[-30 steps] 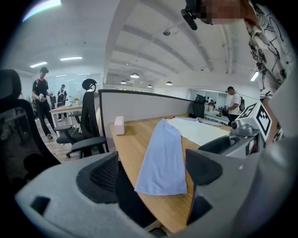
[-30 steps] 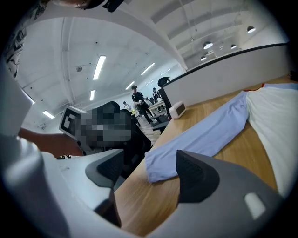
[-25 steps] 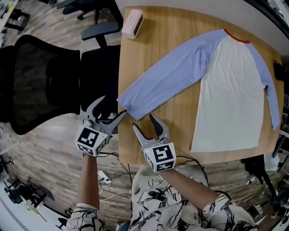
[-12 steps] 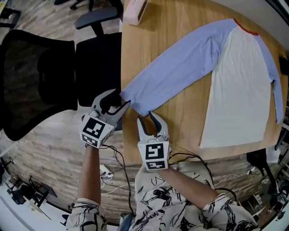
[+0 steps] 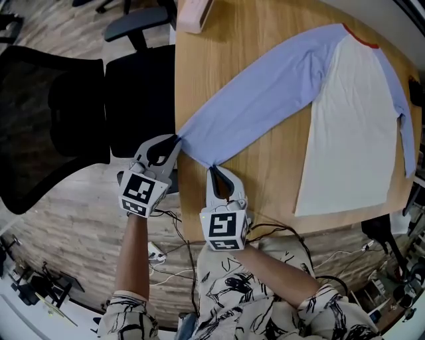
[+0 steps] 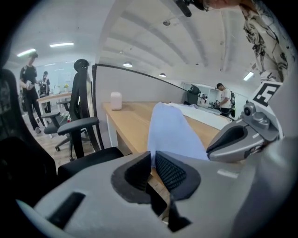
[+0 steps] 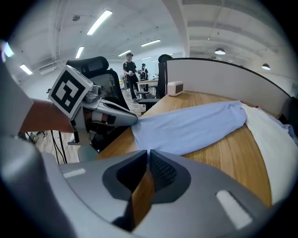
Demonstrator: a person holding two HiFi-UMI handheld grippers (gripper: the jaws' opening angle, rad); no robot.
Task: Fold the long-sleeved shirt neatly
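Watching from above in the head view, both tools have dropped to the near end of the shirt's point(image 5: 345, 126) long blue sleeve point(image 5: 259, 93), and jaws that stood apart a second ago have just been closing. The left hand-held gripper point(image 5: 176, 140) now pinches one corner of the cuff point(image 5: 198, 147) at the bench point(image 5: 265, 174) edge, and the right hand-held gripper point(image 5: 214, 167) pinches the other corner just beside it. That looks to me like the grasp is made and the sleeve is ready to be lifted and carried across the body, so the fold itself is barely begun. The shirt lies flat on the pale wood-grain bench, white trunk to the far right, its other blue sleeve running down the far side, a red trim at the neck. A black mesh chair point(image 5: 80, 99) stands off the bench's left edge, and a small pink box point(image 5: 192, 13) sits at the far corner. In the left gripper view, the ribbed black pads are pressed together with a thin fold of soft blue cloth caught at their tips, the sleeve point(image 6: 172, 130) stretching away smooth and limp. In the right gripper view, the pads are likewise clenched; the cloth point(image 7: 191, 128) runs right up to the tips, a thin bite as far as I can judge.
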